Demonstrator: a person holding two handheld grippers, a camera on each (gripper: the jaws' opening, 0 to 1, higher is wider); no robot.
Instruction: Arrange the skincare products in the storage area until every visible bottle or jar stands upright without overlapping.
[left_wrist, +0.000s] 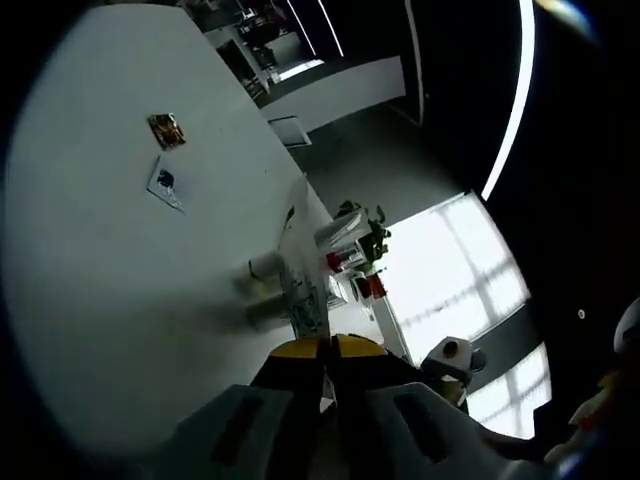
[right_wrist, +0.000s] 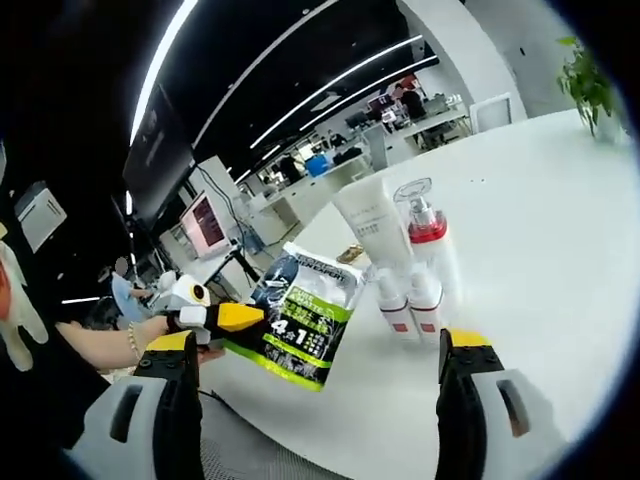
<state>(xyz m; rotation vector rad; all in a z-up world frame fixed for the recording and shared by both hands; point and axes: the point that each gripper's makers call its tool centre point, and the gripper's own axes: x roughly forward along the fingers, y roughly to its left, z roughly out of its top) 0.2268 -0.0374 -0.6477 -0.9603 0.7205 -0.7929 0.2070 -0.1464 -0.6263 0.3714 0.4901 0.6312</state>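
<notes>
My left gripper (left_wrist: 328, 350) is shut on the edge of a flat sachet (left_wrist: 300, 285) with green and dark print, seen edge-on and held above the white table (left_wrist: 110, 300). In the right gripper view the same sachet (right_wrist: 300, 320) hangs from the left gripper (right_wrist: 225, 320) at the table's near edge. Behind it stand a white tube (right_wrist: 368, 220), a clear-capped pump bottle with a red band (right_wrist: 425, 230) and two small white bottles (right_wrist: 395, 305) (right_wrist: 428, 300), all upright and close together. My right gripper (right_wrist: 319, 340) is wide open, with nothing between its jaws.
A potted plant (right_wrist: 585, 80) stands at the table's far edge. Two small cards (left_wrist: 167, 130) (left_wrist: 165, 183) lie on the table, away from the bottles. A person's hand and wrist (right_wrist: 120, 345) hold the left gripper. Office desks and monitors lie beyond.
</notes>
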